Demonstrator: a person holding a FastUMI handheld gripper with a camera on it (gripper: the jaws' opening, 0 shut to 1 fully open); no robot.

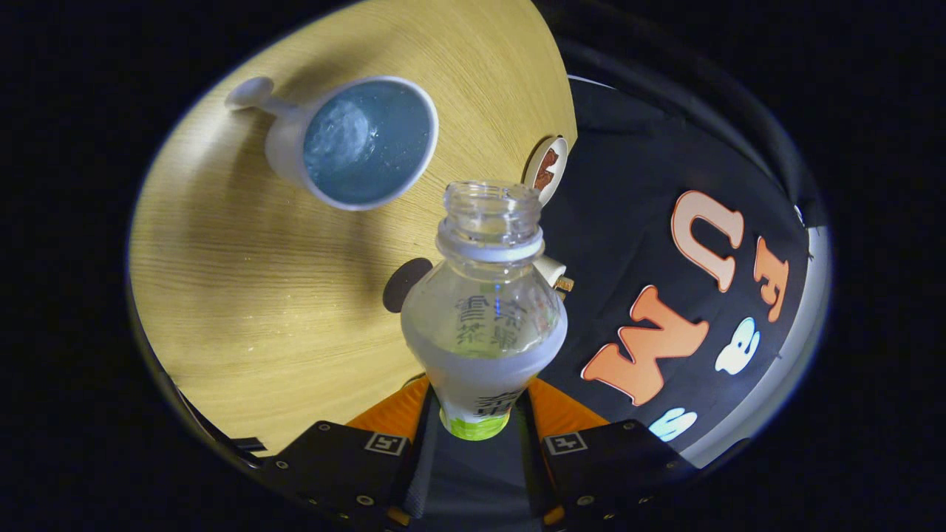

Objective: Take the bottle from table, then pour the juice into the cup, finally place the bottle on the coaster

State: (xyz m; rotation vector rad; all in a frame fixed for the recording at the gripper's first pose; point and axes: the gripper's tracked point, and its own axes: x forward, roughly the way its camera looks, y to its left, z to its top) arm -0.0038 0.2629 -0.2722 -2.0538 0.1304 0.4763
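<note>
Bottle (484,310) clamped between hand-held gripper (477,414) fingers, uncapped mouth pointing ahead, near cup (355,144).

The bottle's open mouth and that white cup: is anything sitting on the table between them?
No. In the gripper view, only bare wooden table separates the bottle, clamped in the claw, from the cup.

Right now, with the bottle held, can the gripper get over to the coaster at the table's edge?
Probably yes. The gripper has its fingers shut on the open bottle, and the coaster lies beyond the bottle's neck with nothing on it. The cup stands off to one side, apart from it.
</note>
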